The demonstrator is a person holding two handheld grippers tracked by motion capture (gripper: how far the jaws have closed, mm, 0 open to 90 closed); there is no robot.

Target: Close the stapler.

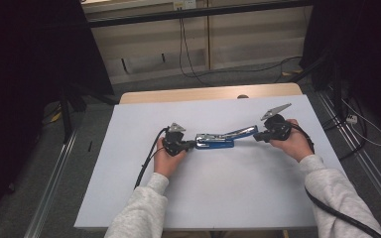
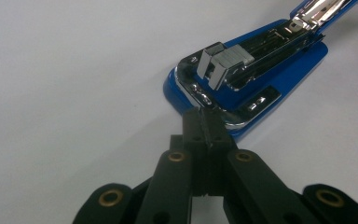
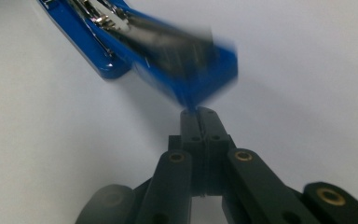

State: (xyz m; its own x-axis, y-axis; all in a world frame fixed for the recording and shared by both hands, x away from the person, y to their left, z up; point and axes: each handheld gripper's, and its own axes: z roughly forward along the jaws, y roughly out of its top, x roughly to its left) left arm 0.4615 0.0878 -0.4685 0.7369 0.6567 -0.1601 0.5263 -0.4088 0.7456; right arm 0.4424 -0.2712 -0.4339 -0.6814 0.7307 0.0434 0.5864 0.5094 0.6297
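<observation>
Blue stapler (image 1: 216, 140) mid-surface (image 1: 218, 198), lid swung open. Left gripper (image 2: 204, 122) fingers clenched at base edge; right gripper (image 3: 198, 113) clenched on lid tip. We judge thin pinches could slip, snapping lid shut.

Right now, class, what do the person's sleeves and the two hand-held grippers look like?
Both sleeves are light grey, knit-looking; see the left sleeve. Each hand-held gripper is black: the left hand-held gripper and right hand-held gripper carry a grey three-cornered plate on top and trail a black cable. Their jaw links show brass-coloured rivets.
</observation>
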